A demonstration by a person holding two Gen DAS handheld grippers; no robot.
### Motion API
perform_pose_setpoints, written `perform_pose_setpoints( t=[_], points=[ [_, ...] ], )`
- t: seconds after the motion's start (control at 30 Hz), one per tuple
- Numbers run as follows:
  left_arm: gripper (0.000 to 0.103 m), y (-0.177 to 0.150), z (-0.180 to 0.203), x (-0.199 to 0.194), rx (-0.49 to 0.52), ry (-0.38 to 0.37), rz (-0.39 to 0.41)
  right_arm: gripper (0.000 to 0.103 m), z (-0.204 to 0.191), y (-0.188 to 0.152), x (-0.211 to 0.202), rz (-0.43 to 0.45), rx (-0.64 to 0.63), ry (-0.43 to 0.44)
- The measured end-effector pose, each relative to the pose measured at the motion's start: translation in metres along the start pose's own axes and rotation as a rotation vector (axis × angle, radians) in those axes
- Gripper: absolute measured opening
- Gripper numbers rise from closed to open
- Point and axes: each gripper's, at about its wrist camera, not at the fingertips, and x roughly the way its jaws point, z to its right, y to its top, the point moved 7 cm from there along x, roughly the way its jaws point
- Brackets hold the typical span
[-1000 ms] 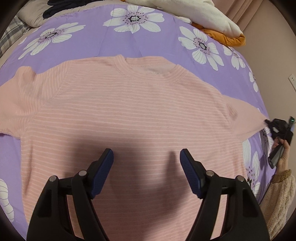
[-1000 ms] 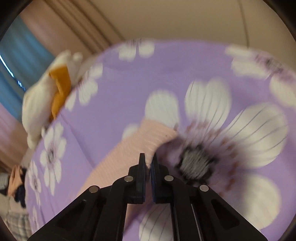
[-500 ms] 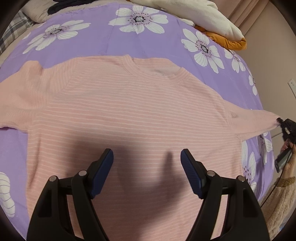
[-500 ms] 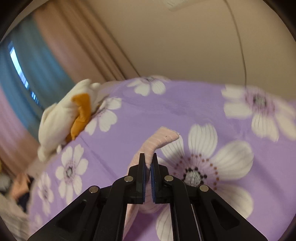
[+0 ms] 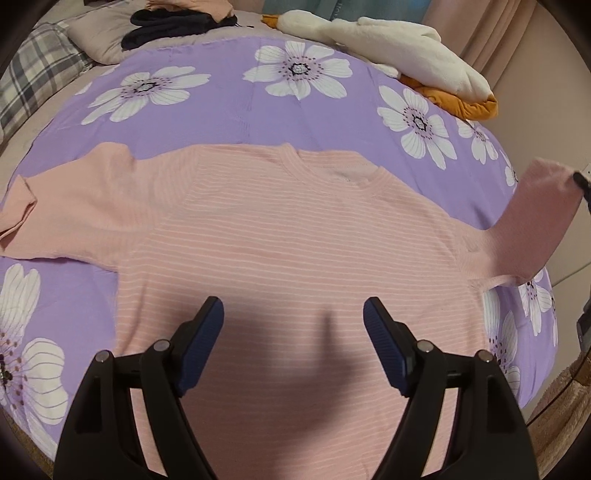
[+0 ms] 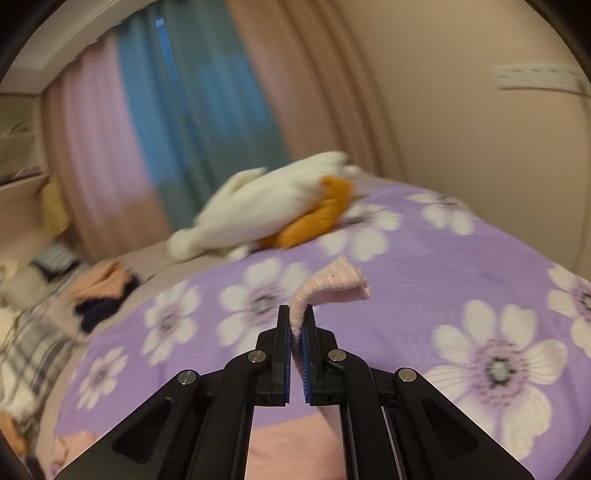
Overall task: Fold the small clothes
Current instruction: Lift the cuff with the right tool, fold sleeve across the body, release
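A pink striped sweater (image 5: 295, 251) lies flat, front up, on a purple flowered bedspread (image 5: 229, 110). My left gripper (image 5: 293, 325) is open and empty above the sweater's lower body. My right gripper (image 6: 297, 314) is shut on the cuff of the sweater's right sleeve (image 6: 332, 286) and holds it lifted above the bed. In the left wrist view that sleeve (image 5: 532, 214) rises up at the far right, with the right gripper's tip (image 5: 581, 184) at its end. The left sleeve (image 5: 55, 214) lies flat, its cuff folded under.
A white and orange plush toy (image 5: 399, 55) lies at the bed's far edge and also shows in the right wrist view (image 6: 273, 206). Dark and peach clothes (image 5: 177, 22) and a plaid pillow (image 5: 33, 77) sit far left. A wall and curtains (image 6: 192, 110) stand behind.
My right gripper has lifted the right sleeve cuff up off the bed. My left gripper has stayed open and backed away, so more of the sweater and bed shows.
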Motion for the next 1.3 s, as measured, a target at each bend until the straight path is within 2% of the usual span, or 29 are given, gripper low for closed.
perform_pose_setpoints(
  t=[0.1,0.5,0.83,1.13,1.3],
  points=[
    [0.078,-0.002,-0.007,-0.004,-0.01,0.013,0.003,0.006,-0.033,-0.01,0.007,-0.037,-0.04,0.074],
    [0.078,-0.006,-0.033,-0.016,-0.048,0.05,0.016,0.006,-0.129,-0.074,0.021,-0.195,-0.22,0.222],
    [0.078,-0.009,-0.055,-0.021,-0.091,0.061,0.011,0.006,-0.205,-0.164,0.036,-0.43,-0.392,0.347],
    [0.078,-0.014,-0.077,-0.02,-0.134,0.072,-0.004,0.006,-0.226,-0.238,0.048,-0.641,-0.498,0.377],
    [0.079,-0.017,-0.084,-0.019,-0.147,0.07,-0.013,0.006,-0.227,-0.267,0.052,-0.739,-0.53,0.378]
  ],
)
